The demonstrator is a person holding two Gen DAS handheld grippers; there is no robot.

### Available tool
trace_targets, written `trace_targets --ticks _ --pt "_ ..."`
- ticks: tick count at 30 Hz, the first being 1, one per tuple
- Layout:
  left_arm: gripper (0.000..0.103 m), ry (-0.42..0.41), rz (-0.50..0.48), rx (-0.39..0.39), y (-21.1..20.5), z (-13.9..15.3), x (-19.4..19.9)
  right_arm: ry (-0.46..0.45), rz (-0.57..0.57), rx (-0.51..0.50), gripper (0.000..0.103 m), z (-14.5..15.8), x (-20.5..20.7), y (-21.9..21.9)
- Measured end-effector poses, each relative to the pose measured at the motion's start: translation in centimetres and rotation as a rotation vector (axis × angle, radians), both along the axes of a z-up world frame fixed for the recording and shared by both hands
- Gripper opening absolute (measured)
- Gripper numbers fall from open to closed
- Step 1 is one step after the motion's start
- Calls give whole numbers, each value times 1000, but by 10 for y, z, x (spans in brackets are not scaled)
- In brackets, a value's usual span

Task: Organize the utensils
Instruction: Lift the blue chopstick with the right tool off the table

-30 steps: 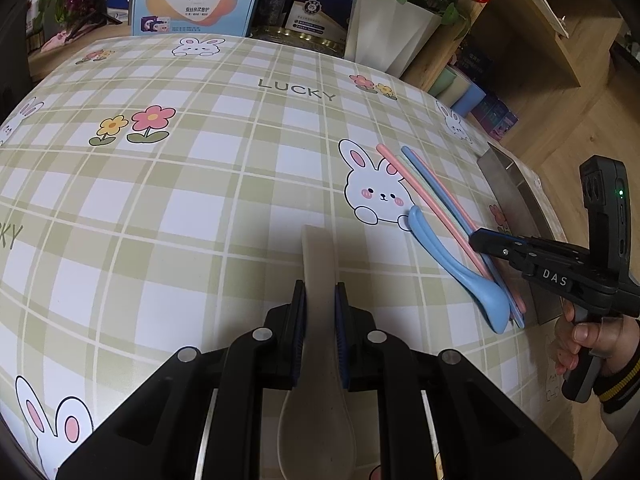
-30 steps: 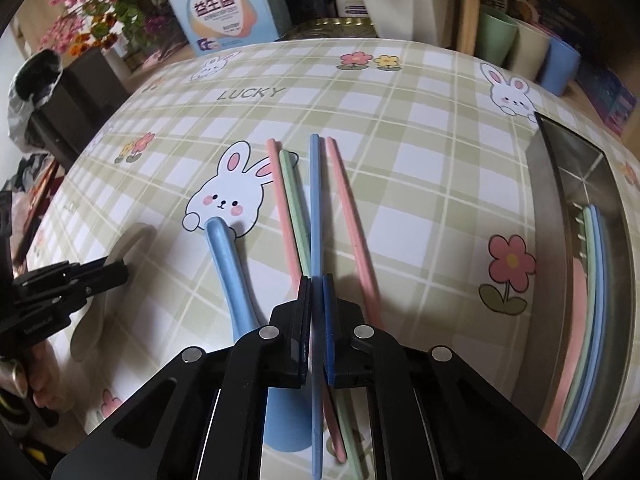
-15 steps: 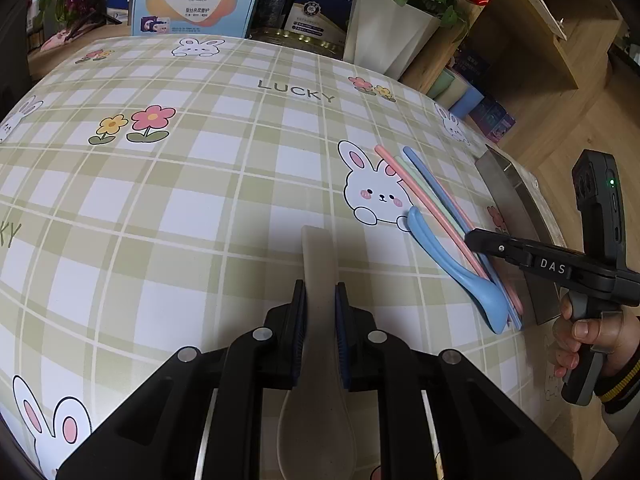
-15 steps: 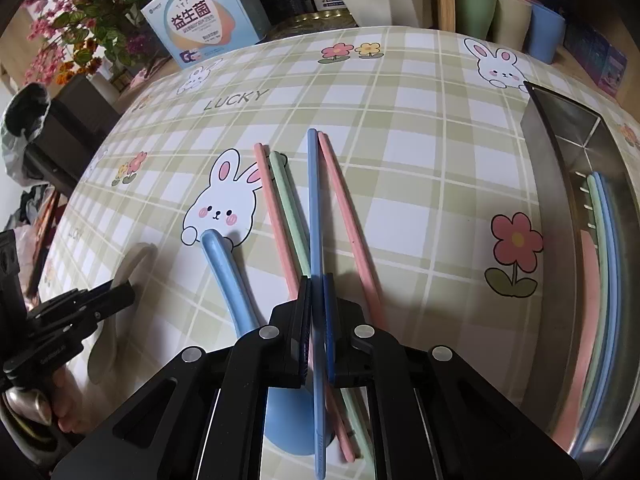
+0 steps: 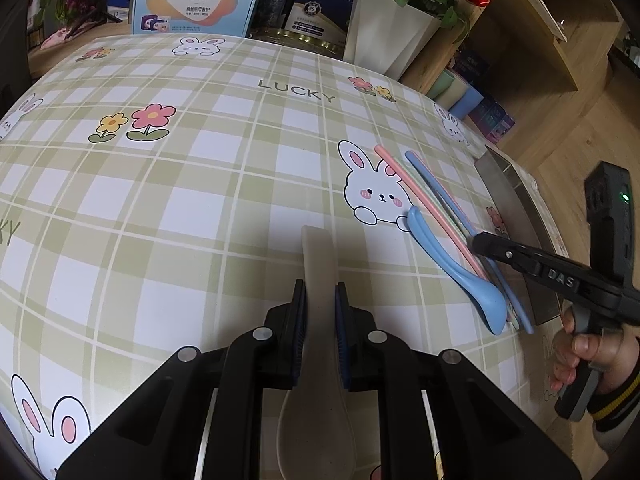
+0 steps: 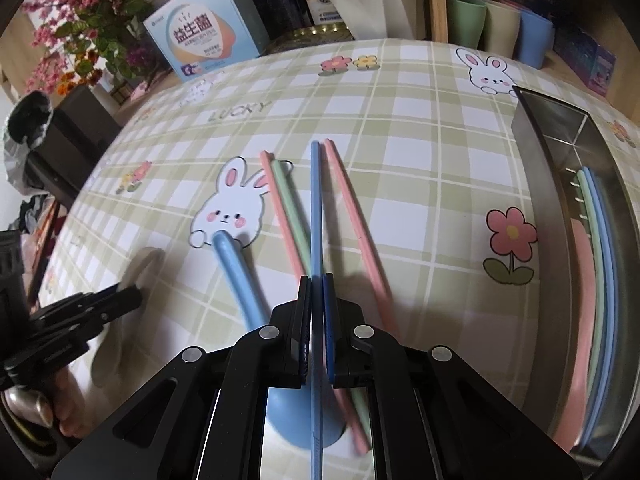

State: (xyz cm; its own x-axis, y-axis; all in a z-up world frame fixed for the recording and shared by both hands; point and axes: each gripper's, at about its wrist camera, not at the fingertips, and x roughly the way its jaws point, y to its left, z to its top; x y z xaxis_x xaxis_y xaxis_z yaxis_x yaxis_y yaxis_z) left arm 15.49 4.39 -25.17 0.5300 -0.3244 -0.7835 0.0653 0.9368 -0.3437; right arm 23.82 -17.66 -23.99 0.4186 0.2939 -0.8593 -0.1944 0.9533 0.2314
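The left gripper (image 5: 321, 300) pinches the flat handle of a pale cream plastic spoon (image 5: 318, 360), its black jaws pressed against both edges of the handle; the spoon's bowl lies under the gripper body and the handle tip points up across the green-and-white checked tablecloth (image 5: 160, 200) printed with rabbits and flowers. The right gripper (image 6: 316, 292) is clamped on a long slim blue plastic chopstick (image 6: 316, 208), which runs straight forward from between the narrow jaws and also shows below them. Whether this chopstick is lifted off the cloth cannot be told for sure. Beside it on the cloth lie a pink chopstick (image 6: 356, 232) just to its right, and a second pink chopstick (image 6: 282, 216) and a pale green chopstick (image 6: 294, 216) side by side to its left. A light blue plastic spoon (image 6: 240, 280) lies further left, its handle end touching the printed white rabbit and its bowl hidden partly under the gripper. At the right edge stands a rectangular stainless steel tray (image 6: 536, 184), holding pink, green and blue utensils along its length. A person's hand (image 5: 588, 352) grips the right gripper's handle in the left wrist view
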Motion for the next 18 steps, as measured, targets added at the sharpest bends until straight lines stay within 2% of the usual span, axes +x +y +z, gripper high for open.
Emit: trace_targets --ticks 7,18 --pt "14 -3 -2 21 -2 0 -1 -39 -50 54 6 7 -28 -13" --pt "14 -3 2 34 -4 1 0 63 -66 -11 6 -4 -37 -24"
